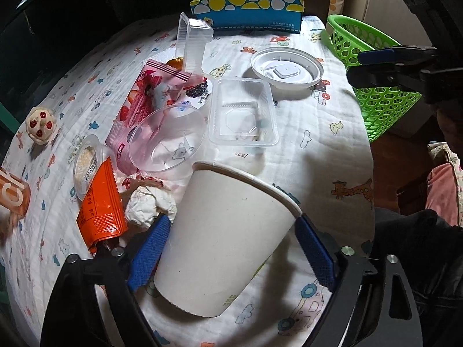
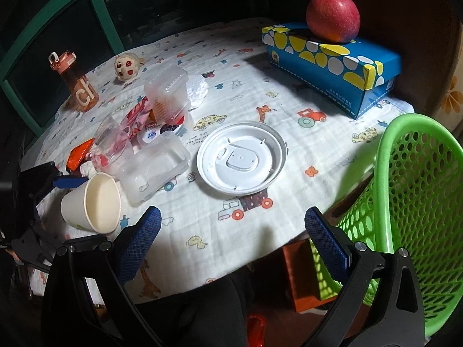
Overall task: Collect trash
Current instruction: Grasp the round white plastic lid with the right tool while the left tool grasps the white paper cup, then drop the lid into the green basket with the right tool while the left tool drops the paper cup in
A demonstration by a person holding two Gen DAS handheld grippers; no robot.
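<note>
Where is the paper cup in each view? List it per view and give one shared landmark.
Left wrist: paper cup at bottom centre, tilted, between the left gripper jaws.
Right wrist: cup at lower left, mouth toward the camera.
Shared landmark: the white lid, beyond the cup in both.

Apple (image 2: pixel 332 17) sits on tissue box (image 2: pixel 332 66); orange bottle (image 2: pixel 76 82) and small plush toy (image 2: pixel 126 66) well left of the box.
</note>
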